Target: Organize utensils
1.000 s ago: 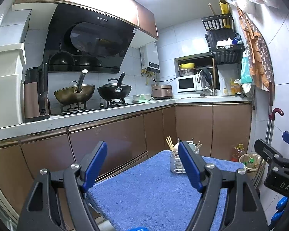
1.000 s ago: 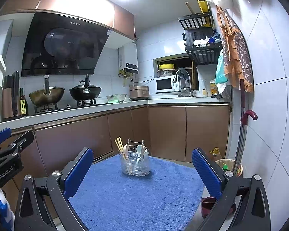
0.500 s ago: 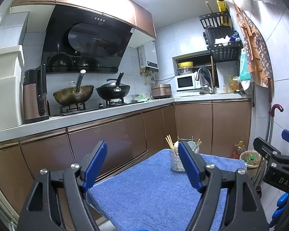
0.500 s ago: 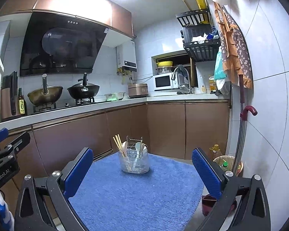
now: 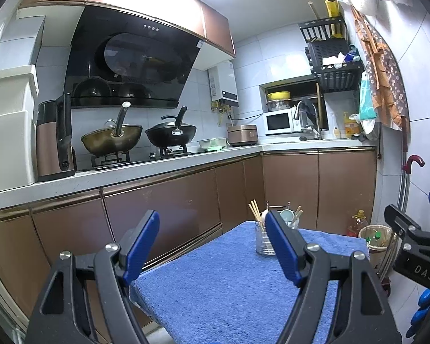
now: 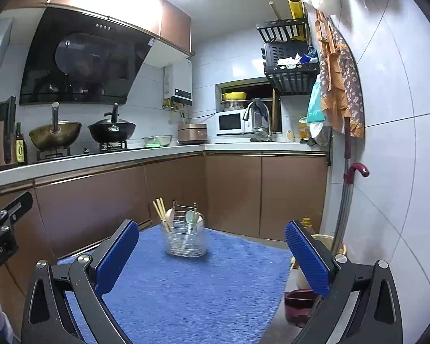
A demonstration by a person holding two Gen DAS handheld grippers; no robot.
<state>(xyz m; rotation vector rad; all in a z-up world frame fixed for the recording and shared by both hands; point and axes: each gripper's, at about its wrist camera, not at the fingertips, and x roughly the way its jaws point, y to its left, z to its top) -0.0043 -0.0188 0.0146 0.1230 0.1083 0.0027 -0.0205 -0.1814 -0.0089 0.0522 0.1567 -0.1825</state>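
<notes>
A clear utensil holder with a wire frame stands at the far end of a table covered by a blue towel. It holds wooden chopsticks and pale spoons. In the left wrist view the holder is partly hidden behind a blue finger. My left gripper is open and empty above the near end of the towel. My right gripper is open and empty, well short of the holder.
Brown cabinets and a counter with woks run along the left and back. A tiled wall, an umbrella, a bin and a red bowl stand to the right of the table.
Both grippers have drifted slightly; the view has shifted a little downward and the holder appears marginally higher. Nothing was taken hold of or let go.
</notes>
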